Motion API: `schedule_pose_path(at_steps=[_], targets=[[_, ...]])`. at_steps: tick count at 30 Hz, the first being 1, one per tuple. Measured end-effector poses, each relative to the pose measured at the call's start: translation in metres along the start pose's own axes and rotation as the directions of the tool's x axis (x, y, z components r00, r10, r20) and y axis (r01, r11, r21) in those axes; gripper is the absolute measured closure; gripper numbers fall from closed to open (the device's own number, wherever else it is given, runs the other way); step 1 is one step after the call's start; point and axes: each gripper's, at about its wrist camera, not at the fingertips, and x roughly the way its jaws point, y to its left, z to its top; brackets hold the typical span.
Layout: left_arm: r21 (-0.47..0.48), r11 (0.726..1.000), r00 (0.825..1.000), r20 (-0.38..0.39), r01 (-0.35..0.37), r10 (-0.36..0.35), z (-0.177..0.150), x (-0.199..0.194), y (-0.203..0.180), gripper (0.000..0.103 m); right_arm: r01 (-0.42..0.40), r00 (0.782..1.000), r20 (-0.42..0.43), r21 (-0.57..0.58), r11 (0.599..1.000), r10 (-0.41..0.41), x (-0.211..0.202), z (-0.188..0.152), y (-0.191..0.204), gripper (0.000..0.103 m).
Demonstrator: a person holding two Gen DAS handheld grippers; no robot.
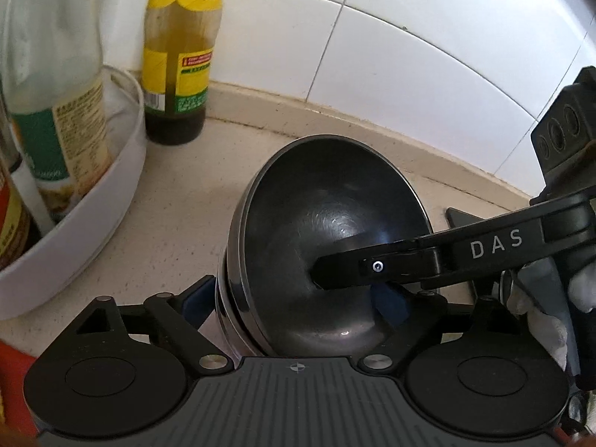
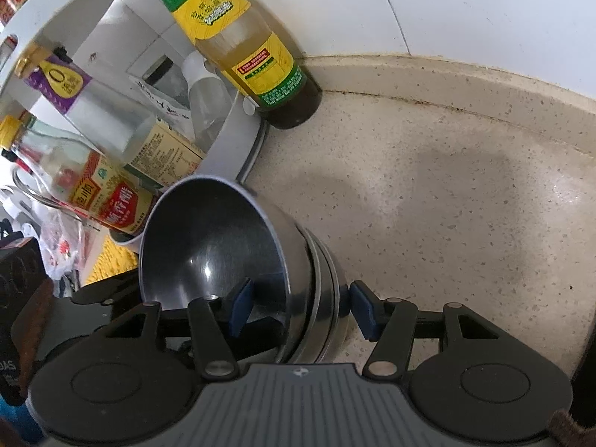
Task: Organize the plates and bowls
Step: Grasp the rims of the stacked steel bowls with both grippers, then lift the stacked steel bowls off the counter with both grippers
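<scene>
The stack of steel bowls (image 2: 260, 279) sat tilted between both claws on the counter (image 2: 447, 223). The right claw (image 2: 298, 307) straddled its rim, pads apart, ungripped; the left claw (image 1: 294, 300) likewise stood released. Light, stiff and slippery, it seemed best pinched at the rim.

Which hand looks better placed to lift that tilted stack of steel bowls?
Probably right: the right tongs closely straddle the steel bowls' wall, one pad inside, one outside. The left tongs gape far wider.

Left gripper (image 1: 298, 298) open; right gripper (image 2: 300, 307) spread wide.
</scene>
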Motion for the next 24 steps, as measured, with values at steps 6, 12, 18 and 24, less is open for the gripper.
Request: schedule_pose_path(at_steps=[6,12,18,24], targets=[[0.024,1.000,1.000,0.003,0.004,-0.004,-0.001,0.001,-0.007,0.017,-0.005,1.000,0.011,0.014,1.000,0.005,-0.004,-0.001,-0.005,0.051],[0.034,0.999,1.000,-0.003,0.004,-0.004,-0.002,-0.001,-0.011,0.026,0.013,1.000,0.019,0.061,0.998,-0.015,-0.010,-0.005,-0.009,0.055],[0.028,1.000,1.000,-0.008,0.009,-0.008,-0.005,-0.004,-0.016,0.028,0.013,0.999,0.038,0.108,0.994,-0.017,-0.018,-0.013,-0.016,0.056],[0.017,1.000,1.000,-0.016,0.014,-0.014,-0.006,-0.004,-0.020,0.028,0.014,0.998,0.051,0.152,0.988,-0.022,-0.021,-0.019,-0.018,0.056]])
